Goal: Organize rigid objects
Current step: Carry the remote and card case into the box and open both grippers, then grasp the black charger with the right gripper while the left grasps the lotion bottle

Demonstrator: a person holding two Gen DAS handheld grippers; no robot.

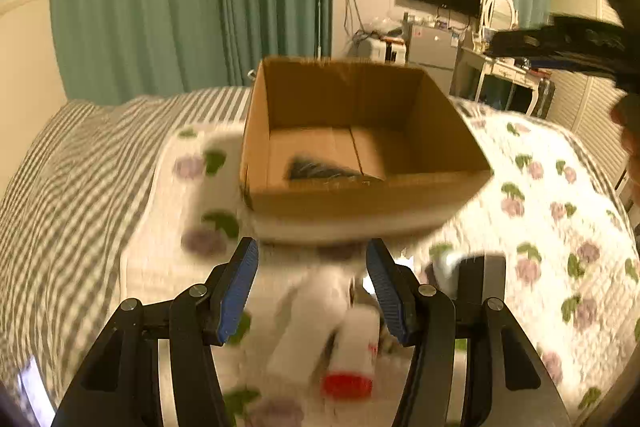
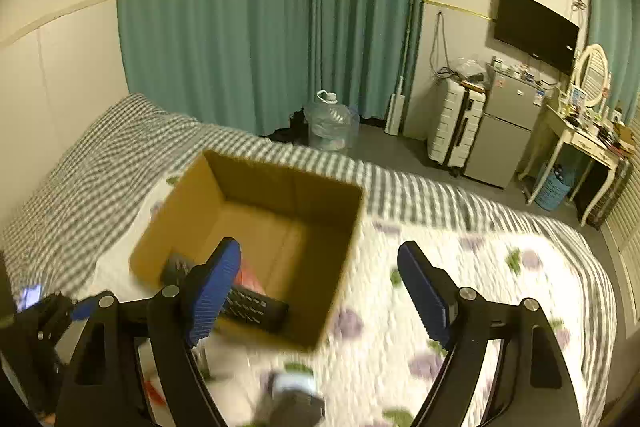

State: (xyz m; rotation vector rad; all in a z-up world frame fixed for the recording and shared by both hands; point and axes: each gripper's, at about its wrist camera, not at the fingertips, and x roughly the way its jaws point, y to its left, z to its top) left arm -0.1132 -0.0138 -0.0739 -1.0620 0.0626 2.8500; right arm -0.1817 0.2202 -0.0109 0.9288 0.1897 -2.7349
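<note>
My left gripper (image 1: 312, 287) hung with jaws apart above a white bottle with a red cap (image 1: 354, 355), lying blurred on the floral quilt (image 1: 540, 227). My right gripper (image 2: 320, 291) was also spread wide and empty over the cardboard box (image 2: 192, 203), where what looked like a black remote (image 2: 248, 305) lay inside.

One cardboard box (image 1: 360, 195); one remote (image 2: 248, 305) inside; two white bottles (image 1: 356, 343); two curtains (image 2: 264, 19).
</note>
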